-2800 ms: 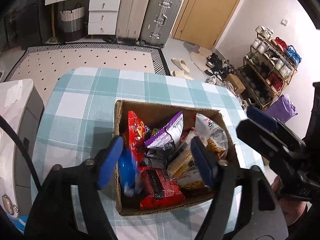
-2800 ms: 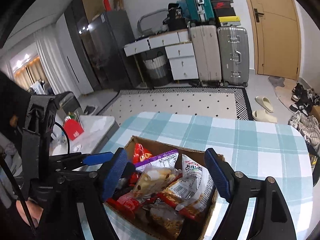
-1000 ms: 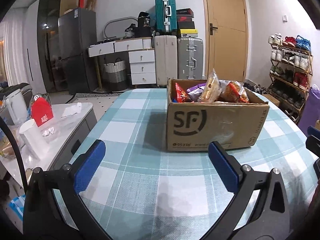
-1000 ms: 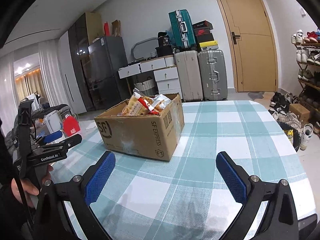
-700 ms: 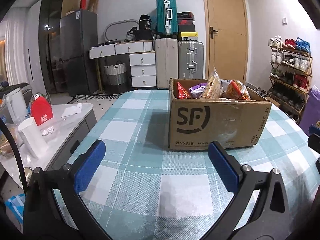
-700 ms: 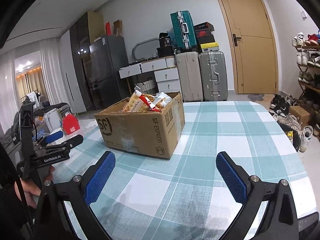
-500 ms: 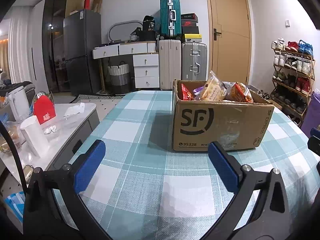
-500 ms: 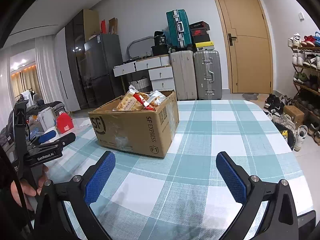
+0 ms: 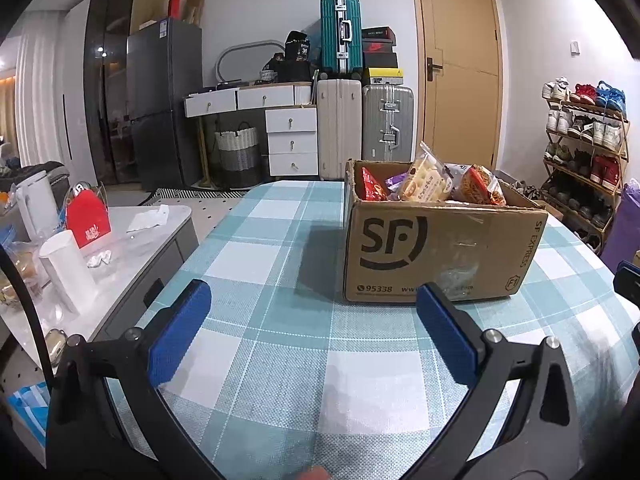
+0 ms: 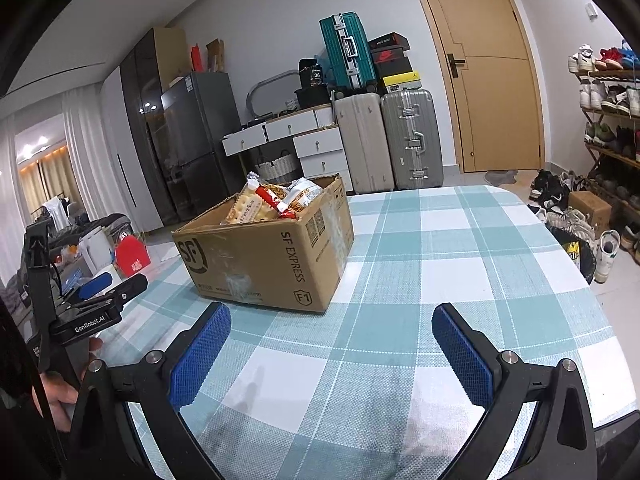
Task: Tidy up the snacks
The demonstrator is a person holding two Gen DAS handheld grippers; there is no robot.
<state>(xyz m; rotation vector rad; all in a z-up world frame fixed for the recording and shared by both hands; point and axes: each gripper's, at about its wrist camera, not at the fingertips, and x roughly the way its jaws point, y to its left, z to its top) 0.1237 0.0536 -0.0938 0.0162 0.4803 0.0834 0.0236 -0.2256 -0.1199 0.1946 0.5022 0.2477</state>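
A brown SF Express cardboard box (image 9: pixel 436 248) stands on the teal checked tablecloth (image 9: pixel 280 360), filled with snack packets (image 9: pixel 428 184): red, purple, pale and orange ones stick out of the top. It also shows in the right wrist view (image 10: pixel 272 256), with its snack packets (image 10: pixel 276 200). My left gripper (image 9: pixel 312 332) is open and empty, low over the cloth in front of the box. My right gripper (image 10: pixel 332 356) is open and empty, low over the cloth, near the box's front right corner. The left gripper's body (image 10: pixel 92 308) shows at the left of the right wrist view.
A low grey side table (image 9: pixel 132 236) with a white cup, a kettle and a red item stands left of the table. Suitcases (image 9: pixel 364 128), drawers and a fridge line the back wall. A shoe rack (image 9: pixel 584 152) stands at the right. The table's right edge (image 10: pixel 592 292) is close.
Both grippers have drawn back and dropped from above the box to low over the cloth in front of it. Over the last second the views have barely shifted. Both stay open.
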